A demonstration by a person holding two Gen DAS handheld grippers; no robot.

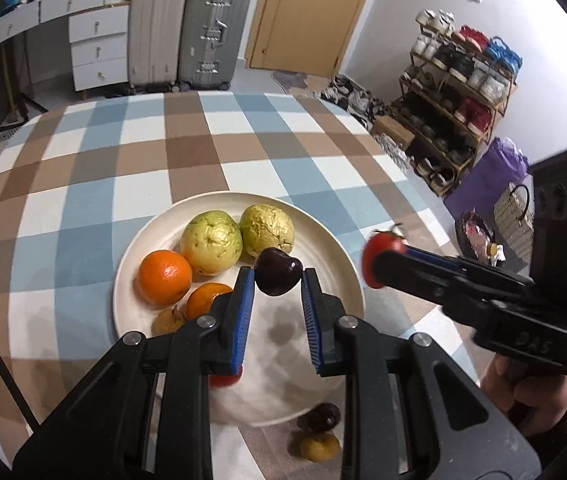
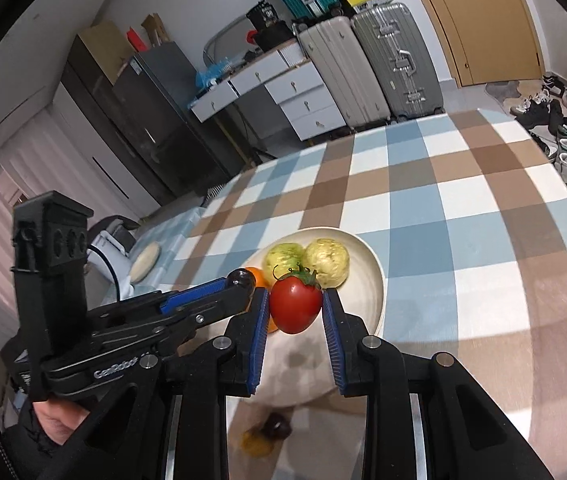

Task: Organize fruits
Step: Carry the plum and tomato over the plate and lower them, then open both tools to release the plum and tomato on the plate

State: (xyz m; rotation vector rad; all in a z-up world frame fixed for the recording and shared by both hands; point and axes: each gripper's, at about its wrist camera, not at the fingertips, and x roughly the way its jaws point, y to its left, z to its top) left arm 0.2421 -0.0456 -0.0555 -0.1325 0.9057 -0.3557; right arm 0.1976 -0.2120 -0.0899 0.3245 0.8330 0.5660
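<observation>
A cream plate (image 1: 323,240) on the checked tablecloth holds two yellow-green guavas (image 1: 211,246), two oranges (image 1: 164,278) and a small brown fruit (image 1: 167,320). My left gripper (image 1: 277,280) is shut on a dark purple fruit (image 1: 277,276) above the plate. My right gripper (image 2: 295,306) is shut on a red tomato (image 2: 295,306) over the plate's (image 2: 371,276) near edge; the tomato also shows in the left wrist view (image 1: 381,252). A dark fruit (image 1: 321,416) and a yellow-brown fruit (image 1: 319,446) lie on the cloth in front of the plate.
The round table (image 1: 83,184) has a blue, brown and white checked cloth. Suitcases (image 1: 187,28), drawers and a door stand behind. A shoe rack (image 1: 455,92) stands at the right. A red fruit (image 1: 225,380) shows under my left finger.
</observation>
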